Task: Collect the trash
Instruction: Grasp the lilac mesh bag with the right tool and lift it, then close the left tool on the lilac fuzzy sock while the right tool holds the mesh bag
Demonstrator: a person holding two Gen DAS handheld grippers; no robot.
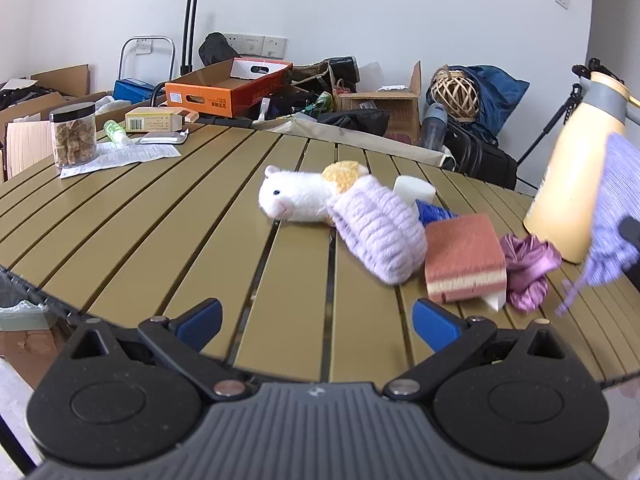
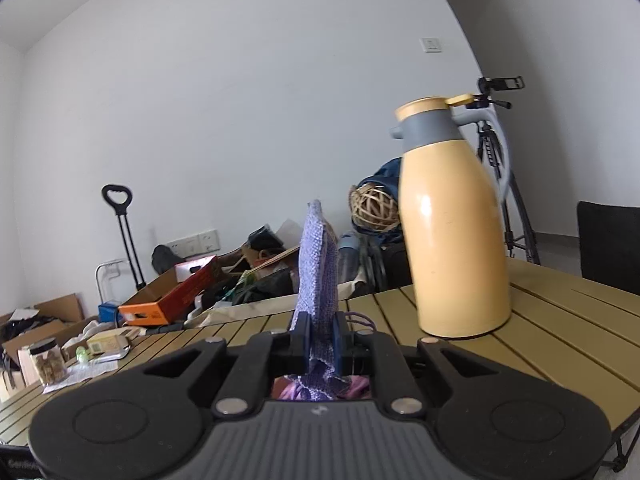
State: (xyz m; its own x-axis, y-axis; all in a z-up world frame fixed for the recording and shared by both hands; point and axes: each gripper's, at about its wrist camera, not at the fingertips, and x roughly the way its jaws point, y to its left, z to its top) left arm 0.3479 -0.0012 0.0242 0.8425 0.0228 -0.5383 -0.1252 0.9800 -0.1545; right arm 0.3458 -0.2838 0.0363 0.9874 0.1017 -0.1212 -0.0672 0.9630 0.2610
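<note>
While its blue pads clamp tight on a purple knitted cloth [image 2: 318,276], the right gripper [image 2: 320,338] carries the fabric upright above the slatted tabletop [image 2: 560,320], close beside a yellow thermos jug [image 2: 452,232]. Only the left wrist view takes in the rest of the clutter: a plush hamster [image 1: 294,198], a lilac knitted sock [image 1: 380,232], a pink sponge [image 1: 464,258] and a crumpled purple wrapper [image 1: 528,272], all lying near together. From there the cloth is a blur at the right edge. The left gripper [image 1: 318,318] hangs wide apart and empty over bare slats.
</note>
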